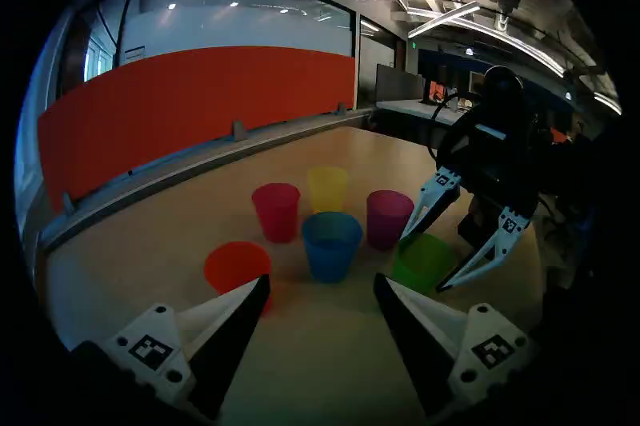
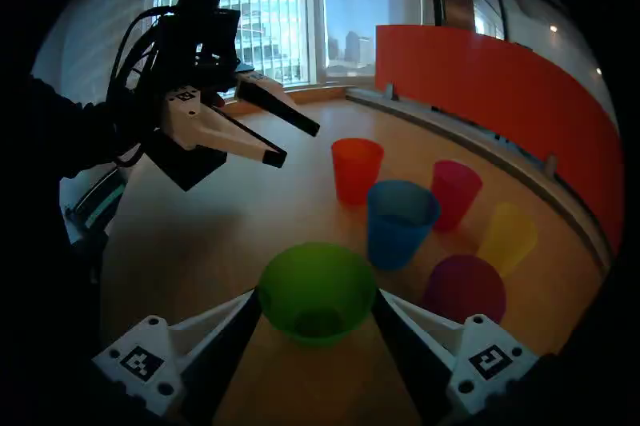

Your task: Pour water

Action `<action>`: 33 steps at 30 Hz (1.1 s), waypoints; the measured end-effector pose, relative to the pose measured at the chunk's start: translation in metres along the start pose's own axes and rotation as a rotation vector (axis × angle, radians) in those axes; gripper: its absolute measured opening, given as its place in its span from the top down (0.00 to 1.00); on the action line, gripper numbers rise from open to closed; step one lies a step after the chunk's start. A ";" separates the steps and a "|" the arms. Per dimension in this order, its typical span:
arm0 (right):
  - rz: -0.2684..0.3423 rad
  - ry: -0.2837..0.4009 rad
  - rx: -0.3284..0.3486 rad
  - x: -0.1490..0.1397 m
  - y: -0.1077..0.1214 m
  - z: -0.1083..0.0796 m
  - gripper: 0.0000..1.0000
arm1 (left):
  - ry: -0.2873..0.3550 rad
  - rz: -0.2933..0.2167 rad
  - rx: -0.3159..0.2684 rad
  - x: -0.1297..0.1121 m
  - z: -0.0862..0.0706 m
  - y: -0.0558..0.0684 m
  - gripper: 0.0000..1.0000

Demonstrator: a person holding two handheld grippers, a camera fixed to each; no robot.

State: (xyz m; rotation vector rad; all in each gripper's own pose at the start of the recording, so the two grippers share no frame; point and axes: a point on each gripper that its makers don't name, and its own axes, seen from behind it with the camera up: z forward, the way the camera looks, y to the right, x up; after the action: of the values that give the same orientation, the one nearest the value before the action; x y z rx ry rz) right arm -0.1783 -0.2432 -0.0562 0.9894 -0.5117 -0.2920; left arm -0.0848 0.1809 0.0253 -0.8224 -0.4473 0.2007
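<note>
In the left gripper view, I have my left gripper [image 1: 320, 288] released, fingers spread wide with nothing between them, low over the wooden table [image 1: 320, 370]. Six cups stand ahead. The orange cup [image 1: 236, 264] is nearest on the left and the blue cup [image 1: 330, 244] is in the middle. The red cup [image 1: 277, 212], yellow cup [image 1: 328, 189] and purple cup [image 1: 389, 218] are behind it, and the green cup [image 1: 422, 254] is on the right. The right gripper [image 1: 422, 264] straddles the green cup, one finger on each side.

In the right gripper view, the right gripper's fingers are spread just as wide. The green cup sits upright between their tips, and I cannot tell whether they touch its wall. The left gripper hangs released above the table, well apart from the cups.
</note>
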 end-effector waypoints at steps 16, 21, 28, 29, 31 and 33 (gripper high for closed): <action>-0.005 0.009 -0.010 0.004 0.002 -0.002 0.08 | -0.010 0.012 -0.008 0.000 0.001 0.005 0.03; -0.012 0.025 -0.016 0.012 0.002 -0.012 0.08 | -0.017 0.015 -0.012 0.001 0.003 0.007 0.03; -0.015 0.066 -0.026 0.027 0.004 -0.031 0.08 | -0.038 0.018 -0.024 0.000 0.008 0.013 0.03; -0.016 0.073 -0.029 0.029 0.004 -0.034 0.08 | -0.041 0.019 -0.025 0.000 0.009 0.014 0.03; -0.015 0.083 -0.035 0.032 0.005 -0.039 0.08 | -0.048 0.021 -0.026 -0.001 0.011 0.015 0.03; -0.014 0.095 -0.041 0.035 0.006 -0.045 0.08 | -0.055 0.023 -0.028 -0.001 0.013 0.016 0.03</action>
State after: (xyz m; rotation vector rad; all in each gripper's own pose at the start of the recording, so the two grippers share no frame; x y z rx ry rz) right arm -0.1248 -0.2237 -0.0613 0.9628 -0.4112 -0.2657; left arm -0.0915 0.1996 0.0206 -0.8511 -0.4936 0.2391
